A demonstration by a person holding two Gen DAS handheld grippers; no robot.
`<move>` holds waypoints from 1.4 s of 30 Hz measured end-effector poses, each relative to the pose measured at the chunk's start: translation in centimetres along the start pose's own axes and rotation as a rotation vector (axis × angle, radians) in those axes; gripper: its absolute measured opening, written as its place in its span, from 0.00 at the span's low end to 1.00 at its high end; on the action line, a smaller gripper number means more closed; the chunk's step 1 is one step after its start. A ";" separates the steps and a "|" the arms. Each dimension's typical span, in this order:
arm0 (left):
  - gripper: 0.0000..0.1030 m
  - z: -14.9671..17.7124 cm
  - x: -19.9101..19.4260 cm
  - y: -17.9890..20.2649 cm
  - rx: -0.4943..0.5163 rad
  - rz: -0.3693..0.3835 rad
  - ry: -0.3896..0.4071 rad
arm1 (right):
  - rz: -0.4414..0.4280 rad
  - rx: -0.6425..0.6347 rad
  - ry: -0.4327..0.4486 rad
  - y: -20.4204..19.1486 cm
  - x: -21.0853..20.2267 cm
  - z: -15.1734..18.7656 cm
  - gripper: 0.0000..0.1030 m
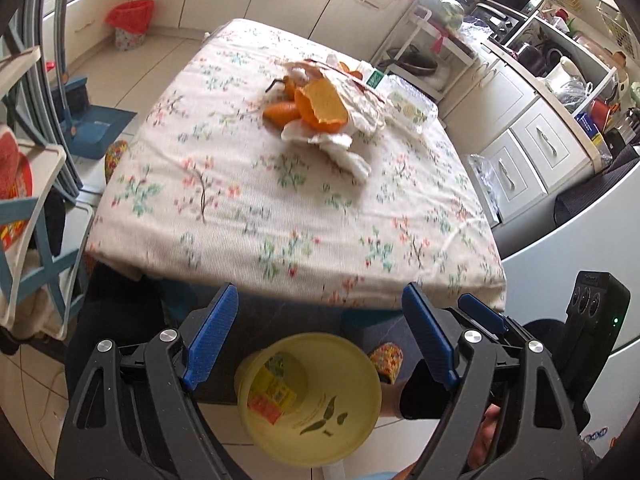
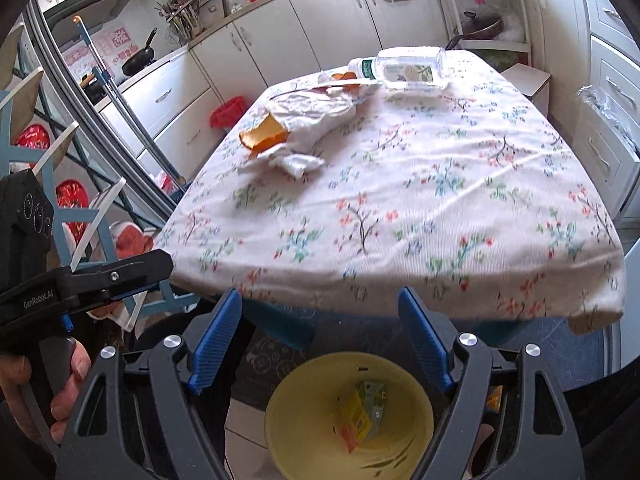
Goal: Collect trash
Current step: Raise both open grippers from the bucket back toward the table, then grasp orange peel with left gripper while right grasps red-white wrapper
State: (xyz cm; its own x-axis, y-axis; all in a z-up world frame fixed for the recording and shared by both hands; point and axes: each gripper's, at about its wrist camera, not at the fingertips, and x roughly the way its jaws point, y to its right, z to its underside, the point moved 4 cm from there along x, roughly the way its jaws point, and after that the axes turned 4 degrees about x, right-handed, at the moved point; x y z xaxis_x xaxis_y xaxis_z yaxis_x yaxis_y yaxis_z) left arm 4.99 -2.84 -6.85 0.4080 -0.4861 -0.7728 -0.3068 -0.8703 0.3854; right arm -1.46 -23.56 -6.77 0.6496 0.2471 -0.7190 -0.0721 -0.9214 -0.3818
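Note:
A heap of orange peel (image 1: 320,110) and crumpled white tissues (image 1: 344,148) lies on the far part of a floral tablecloth (image 1: 280,208). The peel (image 2: 262,134) and tissues (image 2: 308,120) also show in the right wrist view, with a clear plastic bottle (image 2: 404,68) lying on its side behind them. A yellow bin (image 1: 312,400) stands on the floor below the table's near edge, holding a wrapper (image 2: 360,412). My left gripper (image 1: 320,336) and right gripper (image 2: 320,340) are both open and empty, held above the bin (image 2: 348,416), short of the table.
White kitchen cabinets (image 2: 280,48) line the far wall and right side. A red-lined waste basket (image 1: 130,24) stands on the floor beyond the table. A blue-framed rack (image 1: 36,208) and a mop handle (image 2: 124,96) stand to the left.

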 end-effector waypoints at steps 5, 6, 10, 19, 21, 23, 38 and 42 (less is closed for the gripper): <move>0.78 -1.9 0.3 0.0 0.004 -0.014 0.023 | -0.013 -0.005 0.012 -0.2 0.7 -1.8 0.76; 0.78 -2.3 0.4 -0.1 0.002 -0.017 0.029 | -0.016 -0.007 0.015 -0.3 0.8 -2.1 0.76; 0.78 -4.0 0.6 -0.3 -0.003 -0.031 0.052 | -0.029 -0.005 0.024 -0.2 1.7 -3.9 0.76; 0.78 -7.3 1.9 -0.8 -0.012 -0.054 0.081 | -0.048 0.015 0.036 0.4 3.5 -7.5 0.76; 0.78 -8.0 2.3 -0.8 -0.015 -0.057 0.083 | -0.057 0.023 0.040 0.6 4.0 -8.4 0.76; 0.78 -8.6 2.8 -0.9 -0.018 -0.061 0.086 | -0.073 0.038 0.043 0.8 4.5 -9.4 0.76; 0.78 -12.9 6.3 -2.2 -0.035 -0.118 0.110 | -0.219 0.269 0.009 4.4 9.6 -16.5 0.76; 0.78 -13.9 7.3 -2.0 -0.007 -0.130 0.115 | -0.245 0.328 0.003 5.4 10.9 -17.9 0.76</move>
State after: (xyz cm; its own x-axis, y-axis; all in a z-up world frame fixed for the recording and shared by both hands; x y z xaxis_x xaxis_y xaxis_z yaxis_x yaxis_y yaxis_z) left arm 20.53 -5.76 -6.23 0.5396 -0.3752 -0.7537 -0.2395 -0.9266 0.2899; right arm 18.80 -31.21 -6.24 0.6799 0.4460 -0.5822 -0.1520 -0.6909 -0.7068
